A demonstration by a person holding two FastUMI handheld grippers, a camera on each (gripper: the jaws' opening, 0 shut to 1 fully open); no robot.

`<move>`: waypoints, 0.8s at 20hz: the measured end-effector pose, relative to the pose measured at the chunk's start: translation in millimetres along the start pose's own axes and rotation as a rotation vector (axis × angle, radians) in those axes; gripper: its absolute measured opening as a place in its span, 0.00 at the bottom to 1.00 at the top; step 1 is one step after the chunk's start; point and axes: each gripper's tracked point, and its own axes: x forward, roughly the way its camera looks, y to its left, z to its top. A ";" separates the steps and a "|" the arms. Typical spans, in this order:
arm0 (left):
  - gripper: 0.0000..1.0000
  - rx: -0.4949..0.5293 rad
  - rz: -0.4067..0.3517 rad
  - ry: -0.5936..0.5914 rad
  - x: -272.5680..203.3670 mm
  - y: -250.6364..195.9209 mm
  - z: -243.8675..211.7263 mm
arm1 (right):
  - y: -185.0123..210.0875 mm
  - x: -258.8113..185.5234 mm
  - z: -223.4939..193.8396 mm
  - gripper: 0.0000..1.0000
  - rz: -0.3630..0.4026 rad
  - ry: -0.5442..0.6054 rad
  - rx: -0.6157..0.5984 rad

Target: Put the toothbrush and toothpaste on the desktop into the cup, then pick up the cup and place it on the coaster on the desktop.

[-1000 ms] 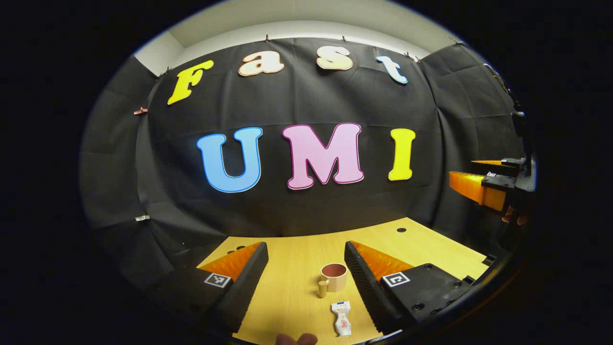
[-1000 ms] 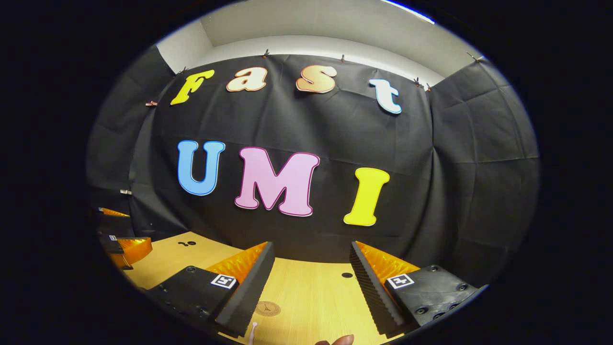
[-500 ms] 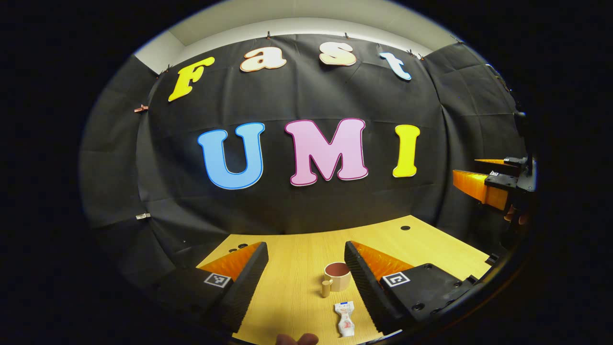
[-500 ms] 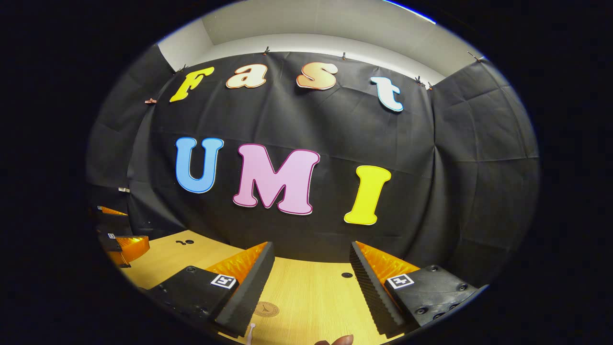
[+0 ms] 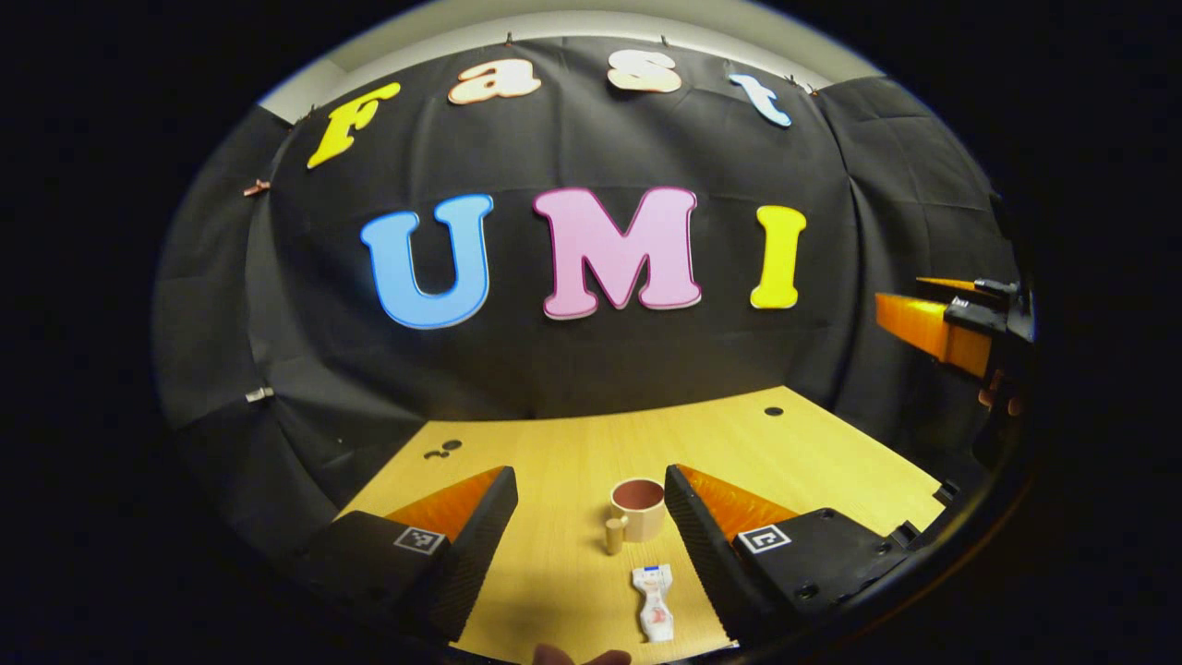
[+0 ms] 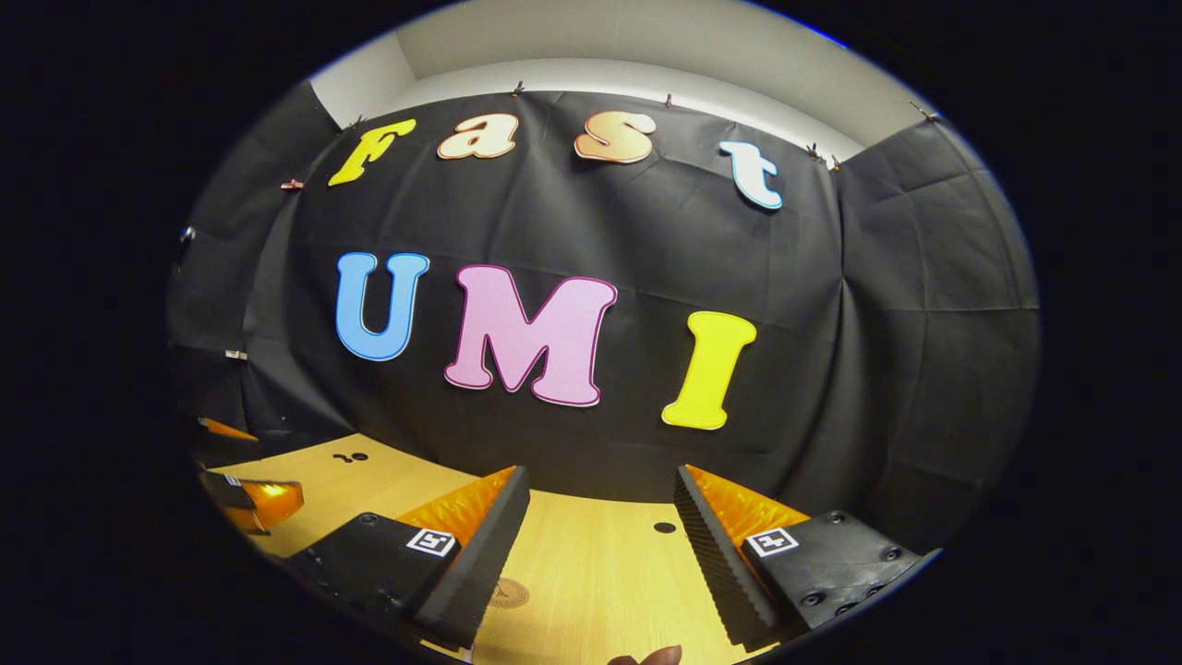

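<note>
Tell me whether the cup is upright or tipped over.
Upright: the cup stands on the desktop, its round mouth facing up, handle at its side.

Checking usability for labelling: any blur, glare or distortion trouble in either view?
Left gripper view: strong fisheye curving the desktop; cup and toothpaste sharp, evenly lit, soft shadows. Right gripper view: same bowing, no glare; coaster partly hidden by a finger.

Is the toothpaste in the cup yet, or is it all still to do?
Nothing looks done yet. The toothpaste lies flat on the desktop, near the empty cup. Both the left gripper and the right gripper are open and hold nothing. The coaster is bare. Filling the cup and moving it are left.
</note>
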 end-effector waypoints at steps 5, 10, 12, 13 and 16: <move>0.99 -0.068 -0.027 0.264 22.2 -19.8 -77.4 | -15.3 5.7 -12.6 0.96 -0.009 0.025 -0.018; 0.99 -0.100 -0.091 0.491 35.1 -43.7 -152.0 | -32.7 12.9 -29.9 0.97 -0.018 0.065 -0.027; 0.98 -0.073 -0.093 0.573 40.4 -49.2 -180.1 | -37.4 17.5 -36.7 0.97 -0.009 0.074 -0.037; 0.98 -0.063 -0.098 0.614 43.2 -53.7 -191.2 | -39.4 20.9 -40.9 0.97 -0.003 0.080 -0.040; 0.95 -0.045 -0.107 0.710 51.1 -62.9 -222.7 | -43.8 29.5 -53.6 0.97 0.016 0.100 -0.042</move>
